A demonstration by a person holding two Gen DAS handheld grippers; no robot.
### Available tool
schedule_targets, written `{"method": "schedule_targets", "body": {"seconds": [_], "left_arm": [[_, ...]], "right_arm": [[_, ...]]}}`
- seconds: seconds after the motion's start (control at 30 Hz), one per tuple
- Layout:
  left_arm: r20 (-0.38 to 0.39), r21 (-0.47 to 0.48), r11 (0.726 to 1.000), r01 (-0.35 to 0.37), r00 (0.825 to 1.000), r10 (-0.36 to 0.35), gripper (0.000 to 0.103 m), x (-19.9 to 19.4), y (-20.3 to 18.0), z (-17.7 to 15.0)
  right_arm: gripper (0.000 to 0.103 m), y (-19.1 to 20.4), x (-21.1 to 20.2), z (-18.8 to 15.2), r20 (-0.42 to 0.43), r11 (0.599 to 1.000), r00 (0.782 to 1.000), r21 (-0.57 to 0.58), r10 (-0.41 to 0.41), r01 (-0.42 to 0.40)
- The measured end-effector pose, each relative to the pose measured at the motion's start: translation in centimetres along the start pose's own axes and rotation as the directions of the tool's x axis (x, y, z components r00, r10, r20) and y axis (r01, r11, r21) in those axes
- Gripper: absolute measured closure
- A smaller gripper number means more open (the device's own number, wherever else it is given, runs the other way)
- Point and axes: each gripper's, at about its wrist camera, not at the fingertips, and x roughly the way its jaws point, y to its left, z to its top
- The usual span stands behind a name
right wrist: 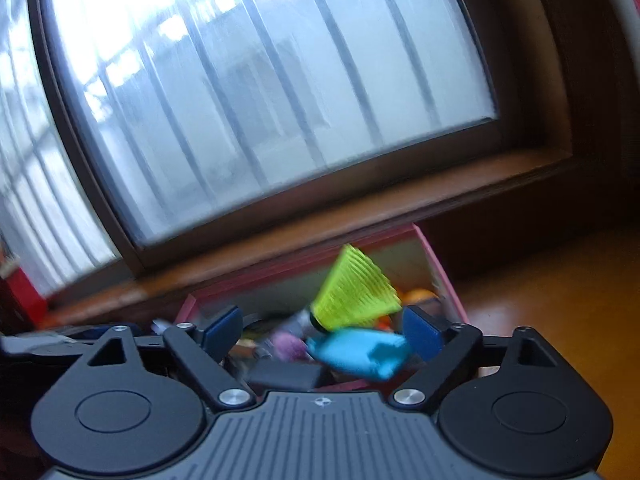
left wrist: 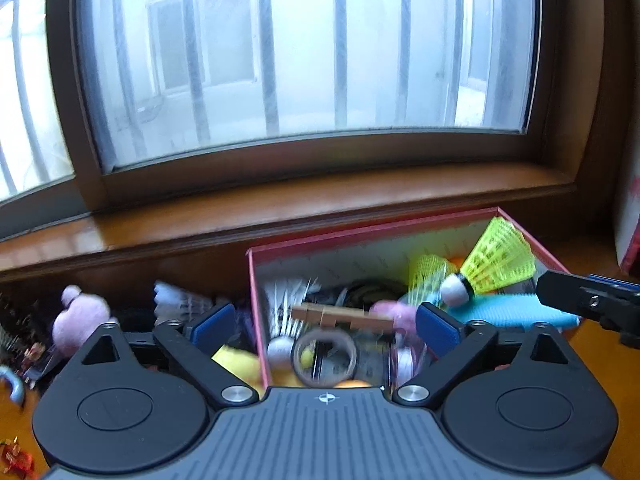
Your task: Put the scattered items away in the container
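A red cardboard box (left wrist: 372, 232) under the window holds several items: a yellow-green shuttlecock (left wrist: 496, 260), a blue textured pad (left wrist: 516, 310), a wooden block (left wrist: 340, 316), a tape ring (left wrist: 324, 356) and white shuttlecocks. My left gripper (left wrist: 324, 326) is open and empty over the box's near-left part. My right gripper (right wrist: 322, 330) is open above the box (right wrist: 436, 264); the blurred yellow-green shuttlecock (right wrist: 356, 292) and blue pad (right wrist: 360, 352) lie between its fingers, apart from the pads. Its finger shows at the right of the left wrist view (left wrist: 580, 296).
Left of the box lie a pink plush toy (left wrist: 80, 318), a white feather shuttlecock (left wrist: 180, 300), a yellow item (left wrist: 236, 362) and small toys (left wrist: 16, 456). A brown window sill (left wrist: 280, 208) runs behind. The orange wooden surface (right wrist: 560, 320) extends right.
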Motion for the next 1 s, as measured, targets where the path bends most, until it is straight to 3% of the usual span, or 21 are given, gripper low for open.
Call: {"method": "schedule_targets", "body": {"seconds": [0.07,0.13,0.27,0.4,1.0], "left_arm": [[-0.030,-0.006,1.000,-0.011,0.999,0.011,0.000,-0.7,0.0,-0.4],[-0.055,-0.014,1.000,-0.026,0.998,0.025,0.000,-1.3,0.1,-0.8],[-0.085,-0.040,0.998,-0.056,0.995,0.053,0.000,-2.2,0.6,-1.5],[-0.084,-0.073,0.995,-0.070,0.994,0.064,0.000,-2.8,1.2,-2.0],[-0.108,-0.102,0.991,-0.091,0.991,0.080,0.000,-2.6,1.1,-2.5]], "right_arm": [[0.012,0.7,-0.4,-0.1,-0.084,0.997,0.993,0.007,-0.081,0.082],[0.007,0.9,-0.9,-0.4,-0.129,0.997,0.989,0.010,-0.070,0.072],[0.001,1.4,-2.2,-1.1,-0.148,0.999,0.988,-0.006,-0.032,0.031],[0.001,2.7,-2.1,-1.1,-0.132,0.991,0.985,-0.095,-0.110,0.098],[0.001,4.2,0.0,-1.6,-0.190,0.969,0.965,-0.201,-0.183,0.144]]}}
